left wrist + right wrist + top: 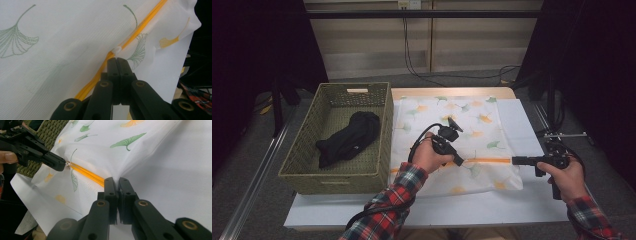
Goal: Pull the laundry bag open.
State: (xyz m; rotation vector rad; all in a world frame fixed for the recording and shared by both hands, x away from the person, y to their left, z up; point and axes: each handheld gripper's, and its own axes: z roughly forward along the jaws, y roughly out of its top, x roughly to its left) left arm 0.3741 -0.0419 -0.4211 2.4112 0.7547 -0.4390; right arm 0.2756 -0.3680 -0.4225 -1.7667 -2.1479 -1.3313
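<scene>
Tabletop bears a white leaf-printed mesh bag (pixel 457 145); both hand-held grippers apparently pinch its orange zipper (pixel 87 173).

Dim room — grey floor (pixel 252 165), pale wall panels (pixel 372 45).

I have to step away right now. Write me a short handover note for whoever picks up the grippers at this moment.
Left gripper: shut on the white zipper pull of the mesh laundry bag.
Right gripper: shut on the bag's fabric at the end of the orange zipper, holding it taut.
Black garment lies in the woven basket, left of the bag.
Done: both grips set.
Left: probably run the zipper, then move the garment into the bag.
</scene>
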